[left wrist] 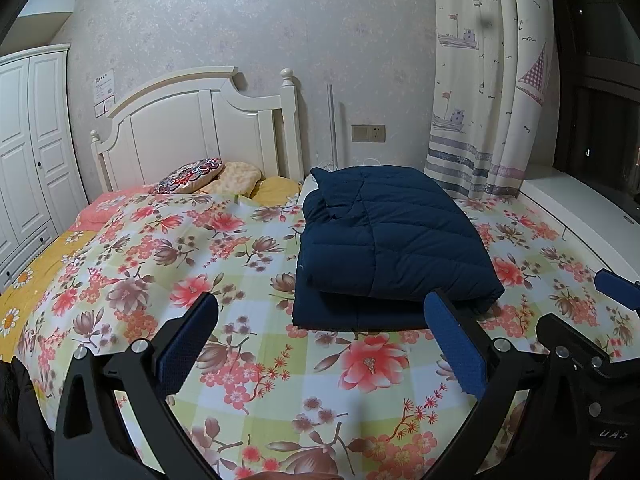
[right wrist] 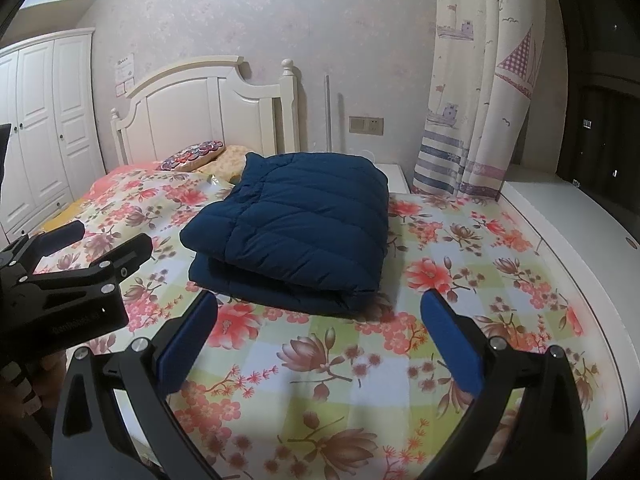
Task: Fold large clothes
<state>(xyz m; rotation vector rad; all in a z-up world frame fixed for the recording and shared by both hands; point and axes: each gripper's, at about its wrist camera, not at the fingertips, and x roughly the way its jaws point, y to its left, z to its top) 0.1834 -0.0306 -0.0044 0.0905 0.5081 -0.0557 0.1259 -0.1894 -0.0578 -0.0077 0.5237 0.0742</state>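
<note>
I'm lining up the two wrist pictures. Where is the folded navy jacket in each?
Left wrist: jacket right of centre, on the bed.
Right wrist: jacket centre, slightly left.
Shared landmark: wall socket above and behind it.

The setting was a home bedroom. A bed with a white headboard (left wrist: 192,128) carried a floral bedspread (left wrist: 200,248) and pillows (left wrist: 190,176). A white wardrobe (left wrist: 28,148) and a boat-print curtain (left wrist: 480,80) flanked the wallpapered wall.
</note>
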